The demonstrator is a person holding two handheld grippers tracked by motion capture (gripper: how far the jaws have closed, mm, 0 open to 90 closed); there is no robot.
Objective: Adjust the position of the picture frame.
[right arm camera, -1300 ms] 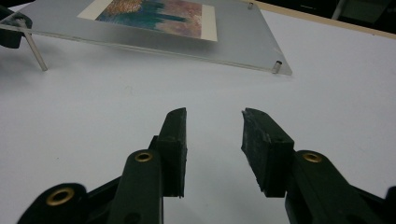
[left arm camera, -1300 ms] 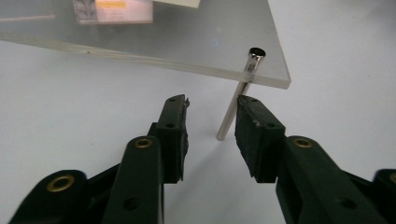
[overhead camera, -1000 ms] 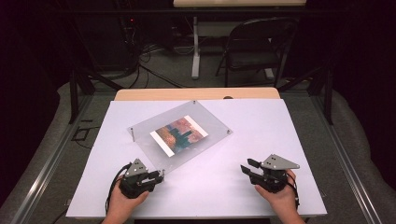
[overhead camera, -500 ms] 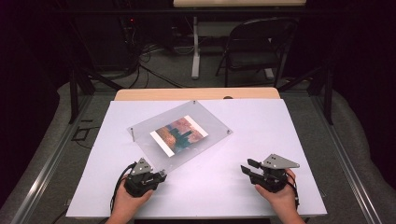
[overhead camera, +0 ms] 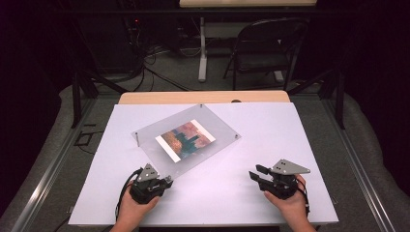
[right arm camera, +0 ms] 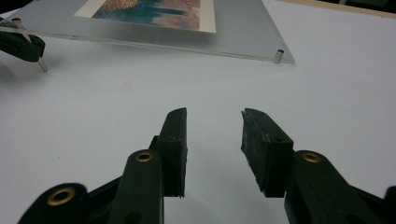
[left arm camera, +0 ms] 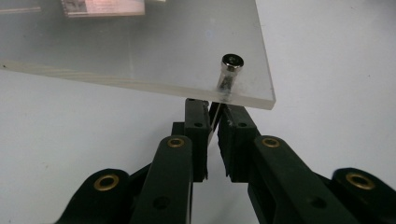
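1. Near the worktop's [overhead camera: 241, 203] front left, the left gripper [overhead camera: 167, 180] sits at the near corner of the clear acrylic frame [overhead camera: 186, 137]; its jaws have just been closing and now clamp the metal standoff post [left arm camera: 224, 88] under that corner.
2. Frame lies mid-worktop, turned askew, with a colourful print [overhead camera: 186, 138] inside.
3. Right gripper [right arm camera: 214, 140] rests front right, jaws parted, nothing between them, well apart from the frame.

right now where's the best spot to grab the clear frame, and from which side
By a corner post under the panel, coming in low from the near edge. The frame is a wide flat sheet on thin metal posts, so only those posts fit between narrow jaws. The left tool, whose jaws have just been closing, pinches the near-left post from below the edge.
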